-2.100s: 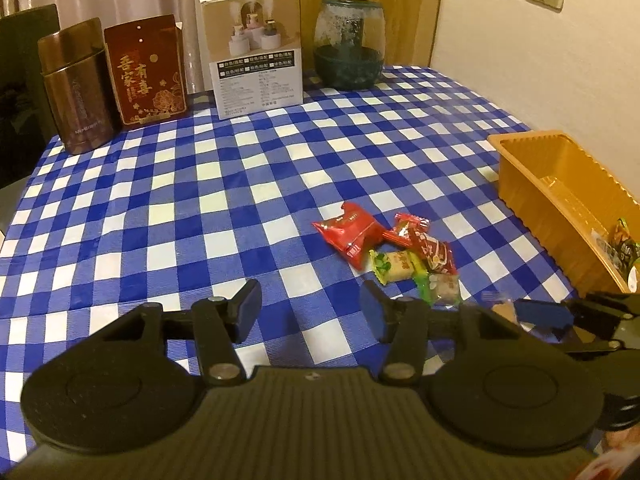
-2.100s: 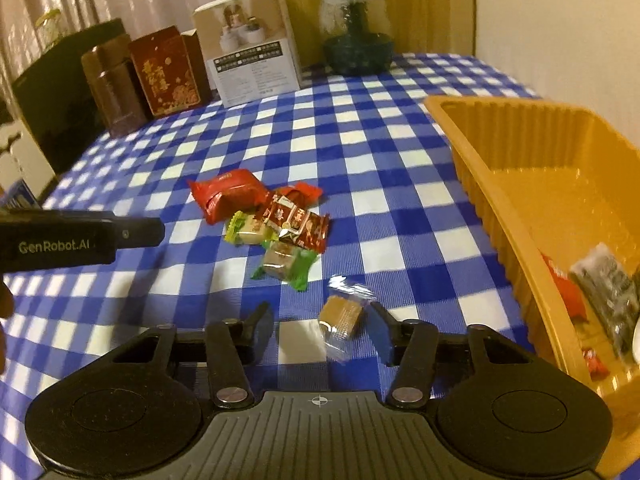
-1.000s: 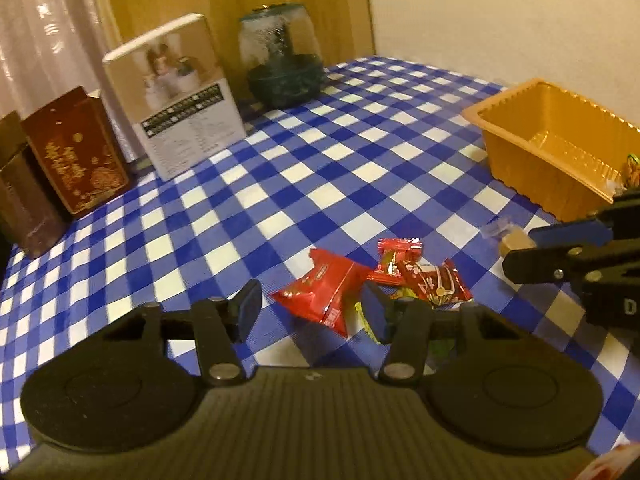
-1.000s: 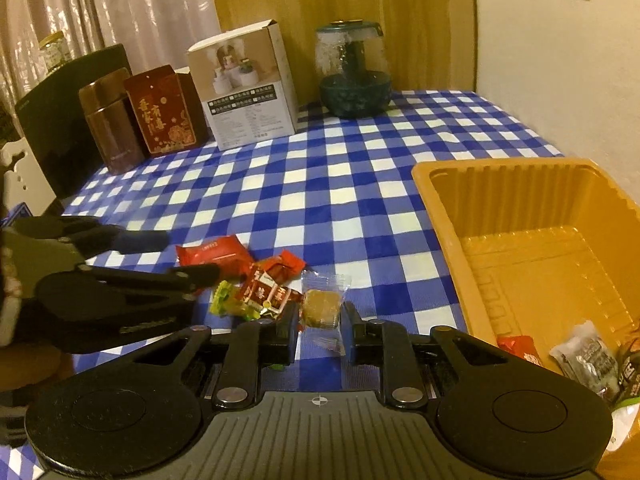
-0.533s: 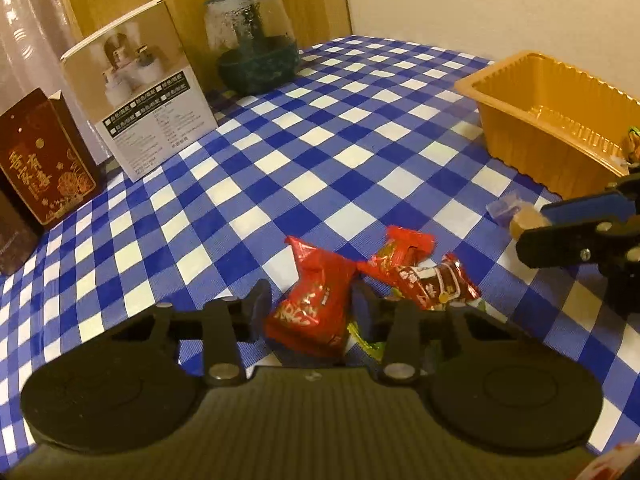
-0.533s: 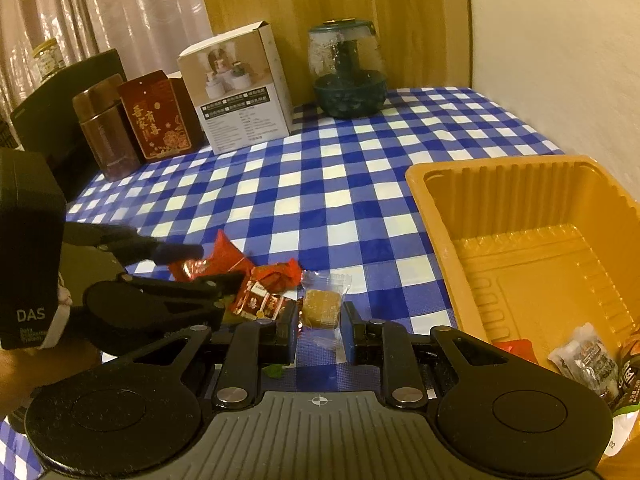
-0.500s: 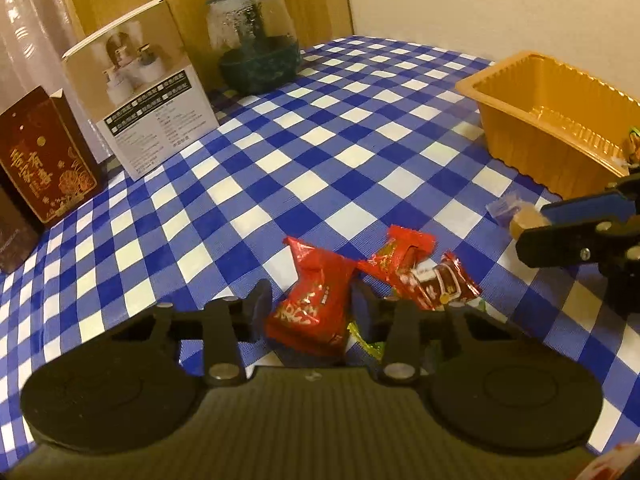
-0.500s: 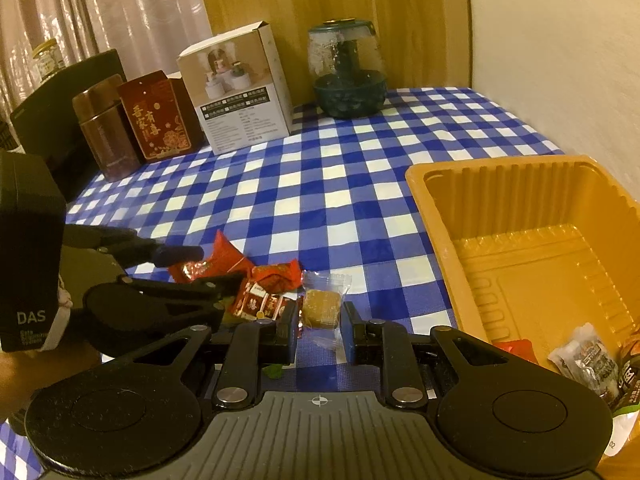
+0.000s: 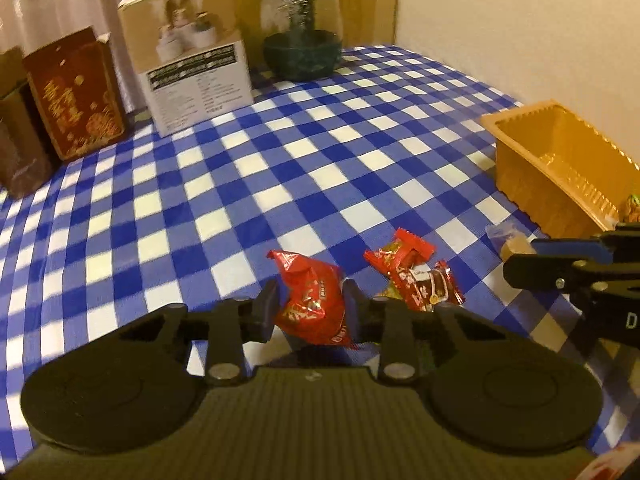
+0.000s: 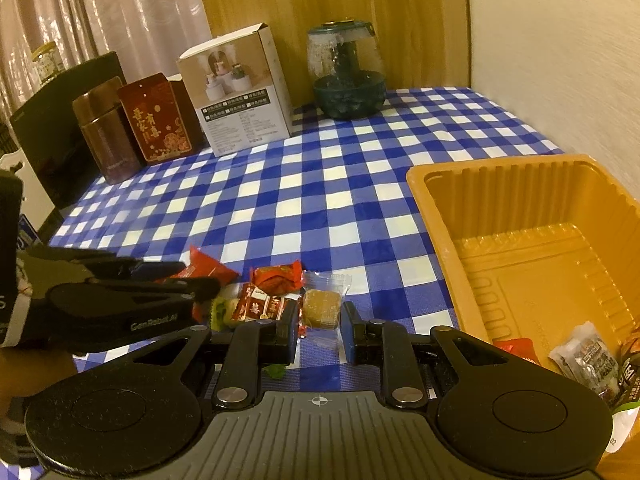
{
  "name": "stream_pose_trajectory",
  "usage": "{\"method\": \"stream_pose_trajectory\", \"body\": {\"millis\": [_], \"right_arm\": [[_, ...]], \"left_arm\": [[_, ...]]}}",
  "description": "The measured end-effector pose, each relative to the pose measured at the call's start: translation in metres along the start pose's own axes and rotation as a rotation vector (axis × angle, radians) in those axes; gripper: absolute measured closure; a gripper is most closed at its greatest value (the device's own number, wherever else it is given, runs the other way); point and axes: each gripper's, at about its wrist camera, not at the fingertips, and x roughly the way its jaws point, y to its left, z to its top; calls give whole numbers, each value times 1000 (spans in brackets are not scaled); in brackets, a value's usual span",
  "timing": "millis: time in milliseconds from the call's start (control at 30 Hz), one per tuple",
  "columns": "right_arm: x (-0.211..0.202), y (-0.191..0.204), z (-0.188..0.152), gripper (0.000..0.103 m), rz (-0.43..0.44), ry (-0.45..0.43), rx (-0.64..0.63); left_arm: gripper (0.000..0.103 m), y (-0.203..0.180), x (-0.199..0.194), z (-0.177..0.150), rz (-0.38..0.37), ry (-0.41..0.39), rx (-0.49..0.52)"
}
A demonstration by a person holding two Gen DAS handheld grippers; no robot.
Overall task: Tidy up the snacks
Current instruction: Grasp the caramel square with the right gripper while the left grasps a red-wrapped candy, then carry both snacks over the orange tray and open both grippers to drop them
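My left gripper (image 9: 310, 310) is shut on a large red snack packet (image 9: 314, 300) and holds it over the blue checked tablecloth. Just right of it lie two small red-wrapped candies (image 9: 416, 272) with a green one mostly hidden beneath. My right gripper (image 10: 320, 332) is shut on a brown cake in a clear wrapper (image 10: 322, 306), held above the cloth left of the orange tray (image 10: 436, 216). The tray holds several wrapped snacks (image 10: 588, 360) in its near corner. In the right wrist view the left gripper (image 10: 200, 280) shows at the left with the red packet (image 10: 210, 270).
At the back of the table stand a white product box (image 10: 240, 96), a glass dome jar (image 10: 346, 76), a red gift box (image 10: 156, 120) and a brown canister (image 10: 104, 128). A wall runs along the right side behind the tray.
My left gripper closed on the red packet and lifted it off the cloth. My right gripper, holding the brown cake, has risen a little and stays beside the tray.
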Motion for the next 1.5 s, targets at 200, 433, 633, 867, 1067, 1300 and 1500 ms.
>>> {"method": "stream_pose_trajectory", "body": {"millis": [200,433,633,867,1067,1300,1500], "right_arm": [[-4,1,1,81,8,-6,2],[-5,-1,0,80,12,-2,0],[-6,4,2,81,27,-8,-6],[-4,4,0,81,25,0,-4],[-4,6,0,81,34,0,-7],[-16,5,4,81,43,-26,-7],[-30,3,7,81,46,-50,-3]], "left_arm": [[73,5,-15,-7,-16,8,-64],[73,1,-33,-31,-54,69,-96],[69,-4,-31,-39,-34,75,-54],[67,-7,-24,-39,-26,82,-15],[71,-3,-25,-36,-67,102,-93],[71,-6,-46,-27,-53,32,-133],[71,-17,-62,-18,-49,8,-145]]}}
